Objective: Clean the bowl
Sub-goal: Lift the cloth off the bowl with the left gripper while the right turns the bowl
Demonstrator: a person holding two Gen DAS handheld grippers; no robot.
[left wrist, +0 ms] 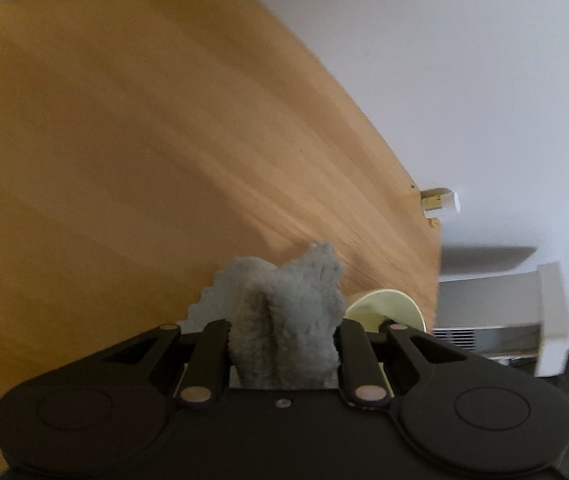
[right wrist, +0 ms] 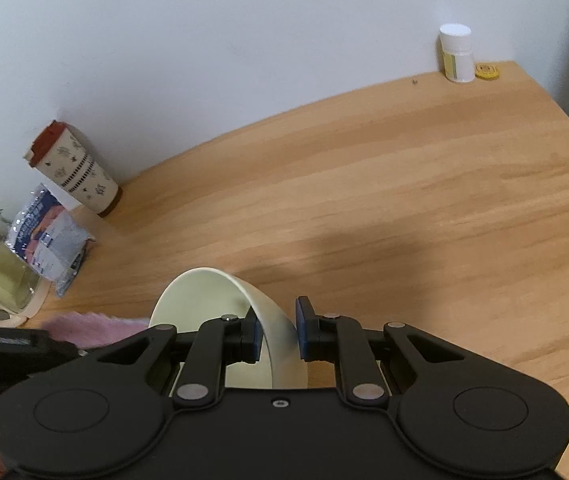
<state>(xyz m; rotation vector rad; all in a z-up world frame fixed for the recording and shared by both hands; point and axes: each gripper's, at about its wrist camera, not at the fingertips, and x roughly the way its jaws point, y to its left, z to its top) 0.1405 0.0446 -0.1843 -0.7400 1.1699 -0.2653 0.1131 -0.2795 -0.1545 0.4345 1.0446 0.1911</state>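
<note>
My left gripper (left wrist: 284, 340) is shut on a fluffy grey cloth (left wrist: 284, 312) that bunches up between the fingers. Just right of it the rim of the pale cream bowl (left wrist: 384, 308) shows. In the right wrist view my right gripper (right wrist: 278, 332) is shut on the wall of the same bowl (right wrist: 220, 304), one finger inside and one outside, holding it tilted on its side with the opening facing left. The left gripper's black body (right wrist: 12, 348) shows at the lower left edge.
The wooden table (right wrist: 404, 184) meets a white wall. At the left stand a patterned cup with a red lid (right wrist: 72, 168), a foil packet (right wrist: 48, 236) and a glass jug (right wrist: 0, 276). A pink cloth (right wrist: 92, 326) lies by the bowl. A white pill bottle (right wrist: 457, 54) stands far right.
</note>
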